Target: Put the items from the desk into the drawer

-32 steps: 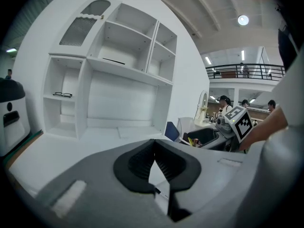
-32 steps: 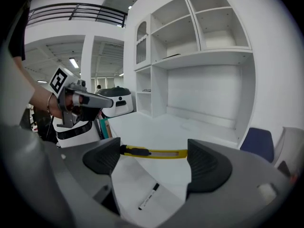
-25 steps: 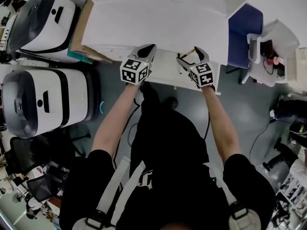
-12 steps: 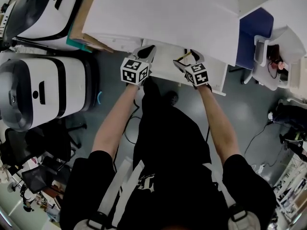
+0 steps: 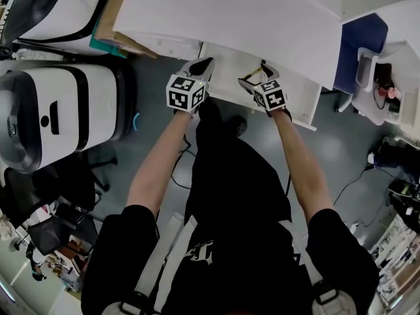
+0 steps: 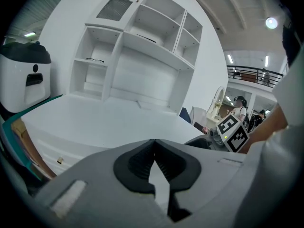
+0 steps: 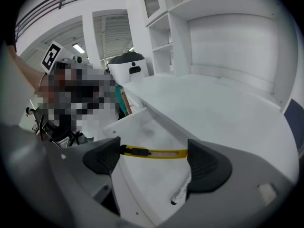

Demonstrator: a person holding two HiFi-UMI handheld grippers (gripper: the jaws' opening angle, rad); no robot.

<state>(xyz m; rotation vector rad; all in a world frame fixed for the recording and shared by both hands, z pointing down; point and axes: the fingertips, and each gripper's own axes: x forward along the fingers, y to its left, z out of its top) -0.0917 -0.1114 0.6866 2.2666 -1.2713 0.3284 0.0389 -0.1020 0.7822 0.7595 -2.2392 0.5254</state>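
Both of your hands are lower than a second ago. In the head view they look a little smaller and sit closer in over the open drawer [image 7: 145, 126], and the worktop [image 5: 249, 25] edge has slid toward them.

The right tool [image 5: 256, 77] is clamped on the yellow cutter [image 7: 156, 152], which spans endwise from one pad to the other, so the jaws stand wide. That grip looks the same as in the earlier frames. The tool now tips more steeply down, and the cutter hangs across the middle of the drawer and seems not yet to touch its floor. A pen [image 7: 182, 190] already lies in the drawer, just beside the right-hand pad.

The left tool [image 6: 153, 158] has its jaws together with nothing between them. It points out over the worktop, just left of the drawer, with the right tool's marker cube to its right.

This drop looks like the last part of the carry. The cutter is off the worktop and over where it belongs, so what remains is to lower it slightly and let it go. Watch the pen under the right pad, because the cutter could land on it.

The stretch of worktop in view looks bare, so this may be one of the last items. The shelves behind it hold a few small things that I cannot make out.
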